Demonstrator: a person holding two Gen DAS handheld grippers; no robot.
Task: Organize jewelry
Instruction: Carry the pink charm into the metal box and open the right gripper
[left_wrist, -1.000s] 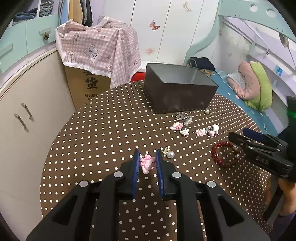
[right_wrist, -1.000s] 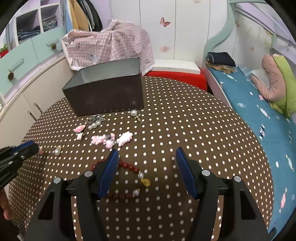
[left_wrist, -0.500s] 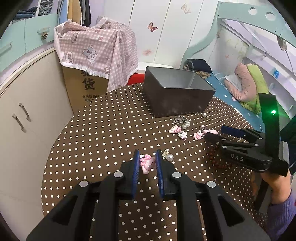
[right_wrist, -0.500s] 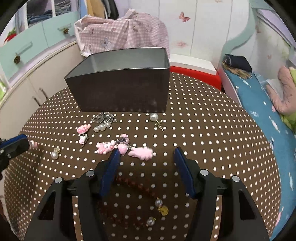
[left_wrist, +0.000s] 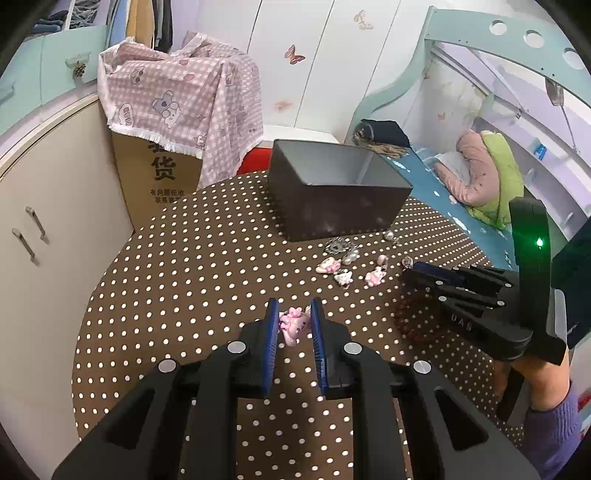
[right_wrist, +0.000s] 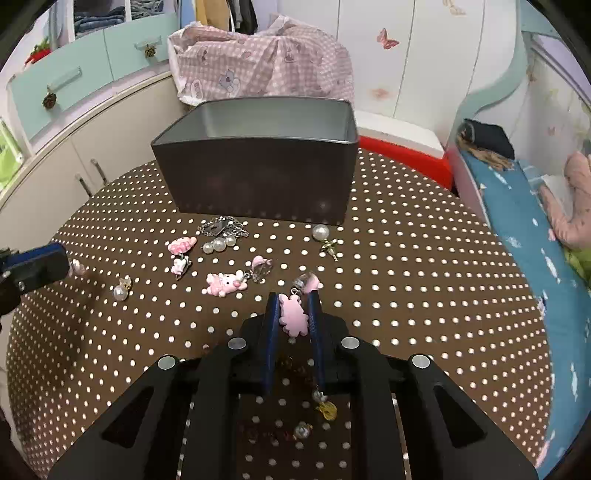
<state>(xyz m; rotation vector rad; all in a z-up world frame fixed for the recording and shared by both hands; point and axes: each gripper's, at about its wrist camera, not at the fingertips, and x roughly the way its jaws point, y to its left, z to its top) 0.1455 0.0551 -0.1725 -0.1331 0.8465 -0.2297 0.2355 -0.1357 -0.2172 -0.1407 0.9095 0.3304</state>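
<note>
Polka-dot tablecloth (right_wrist: 406, 280) underneath, left tool (left_wrist: 294, 328) clamps a pink charm (left_wrist: 293, 325); right tool (right_wrist: 292, 314), just closing, pinches a pink pendant (right_wrist: 293, 314).

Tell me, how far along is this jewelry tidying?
Barely begun: nothing shows inside the grey box, though its floor is hidden. In hand: the left gripper holds a pink charm, and the right gripper has just closed on another pink charm. Pearls, a chain and a bead bracelet remain on the table.

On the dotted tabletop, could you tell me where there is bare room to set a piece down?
Free: the stretch right of the grey box toward the bed-side edge, and the part left of the left claw. Crowded: the strip before the box, strewn with charms and pearls.
</note>
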